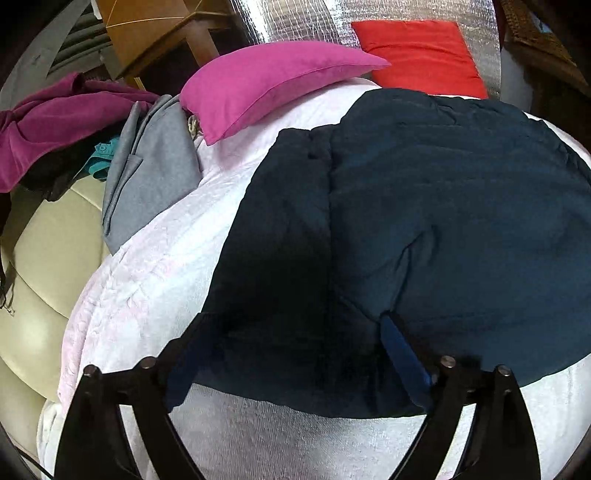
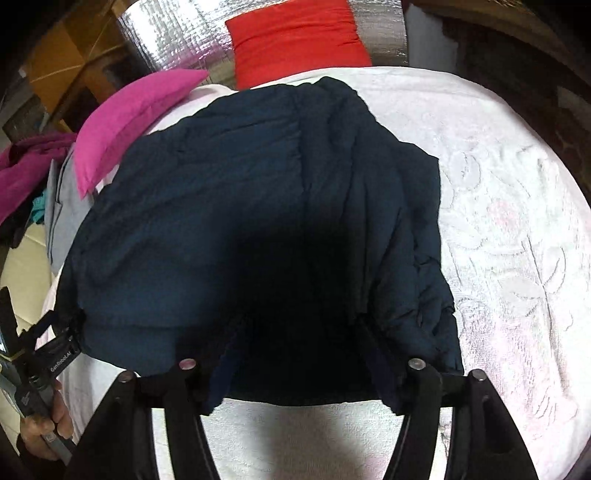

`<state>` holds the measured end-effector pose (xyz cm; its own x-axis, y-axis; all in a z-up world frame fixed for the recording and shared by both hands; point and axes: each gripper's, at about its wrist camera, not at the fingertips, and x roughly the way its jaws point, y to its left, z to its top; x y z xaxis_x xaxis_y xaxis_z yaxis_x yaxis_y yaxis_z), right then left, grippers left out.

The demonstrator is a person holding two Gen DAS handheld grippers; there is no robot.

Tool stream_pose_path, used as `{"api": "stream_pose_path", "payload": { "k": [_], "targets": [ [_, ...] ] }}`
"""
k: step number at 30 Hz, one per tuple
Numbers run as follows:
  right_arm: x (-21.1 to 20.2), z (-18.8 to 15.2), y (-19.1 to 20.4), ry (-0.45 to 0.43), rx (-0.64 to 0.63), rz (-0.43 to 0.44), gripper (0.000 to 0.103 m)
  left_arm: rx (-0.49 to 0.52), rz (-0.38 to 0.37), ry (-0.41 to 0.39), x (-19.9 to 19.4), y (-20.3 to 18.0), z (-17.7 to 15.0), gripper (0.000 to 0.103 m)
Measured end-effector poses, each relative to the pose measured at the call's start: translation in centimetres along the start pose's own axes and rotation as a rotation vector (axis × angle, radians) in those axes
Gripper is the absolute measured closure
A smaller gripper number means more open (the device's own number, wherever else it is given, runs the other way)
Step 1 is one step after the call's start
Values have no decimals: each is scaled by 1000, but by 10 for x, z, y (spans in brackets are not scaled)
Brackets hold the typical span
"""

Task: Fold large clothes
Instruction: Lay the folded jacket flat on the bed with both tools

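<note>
One dark navy padded garment [image 1: 424,221] lies on a white embossed bedspread [image 1: 159,266], folded into a thick block. Two cushions sit at the far edge of the bed: a magenta cushion [image 1: 266,81] resting partly on the bedspread, and a red cushion [image 1: 421,55] behind it against a silver foil-like backing [image 1: 295,22]. At the far left is a loose heap of other clothes: one grey garment [image 1: 147,173], one purple garment [image 1: 62,125], and a scrap of teal cloth [image 1: 103,155] between them. They rest on a cream padded surface [image 1: 48,251] beside the bed.

Two grippers are in view. The left gripper [image 1: 291,332] has its jaws spread wide over the near left edge of the navy garment; the fingers seem to lie on or just above the fabric without pinching it. The right gripper [image 2: 303,328] is also parted, its fingers over the garment's near edge in deep shadow; whether the fabric is caught between them cannot be told.

In the right wrist view, the bedspread is bare to the right of the garment, and a narrow bare strip runs along the near edge. The left side is crowded by the clothes heap and the magenta cushion.

The garment's surface is puffy and softly creased, with a stitched seam running away from the camera and rumpled folds along its right edge.
</note>
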<state>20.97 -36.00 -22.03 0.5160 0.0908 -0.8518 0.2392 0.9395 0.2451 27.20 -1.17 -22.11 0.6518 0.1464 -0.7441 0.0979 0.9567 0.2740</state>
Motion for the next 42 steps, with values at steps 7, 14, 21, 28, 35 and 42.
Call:
{"api": "stream_pose_path", "payload": {
  "k": [7,14,21,28,35,42],
  "targets": [
    [8,-1,14,-7,-11,-47,26,-18,-36,-14,-1,2,-5,3],
    [6,3,19,-6,3,-52,28,-12,-43,-18,-4,0,-8,3],
    [-28,16,24,-144,-6,13,34,-9,-49,-15,-4,1,-9,2],
    [16,36,11,-55,71,-13,34,-4,-57,-30,-6,1,-12,2],
    [32,38,16,-44,55,-36,32,-14,-71,-37,-5,3,-13,1],
    [12,36,1,-81,105,55,32,-56,-121,36,-5,13,-4,0]
  ]
}}
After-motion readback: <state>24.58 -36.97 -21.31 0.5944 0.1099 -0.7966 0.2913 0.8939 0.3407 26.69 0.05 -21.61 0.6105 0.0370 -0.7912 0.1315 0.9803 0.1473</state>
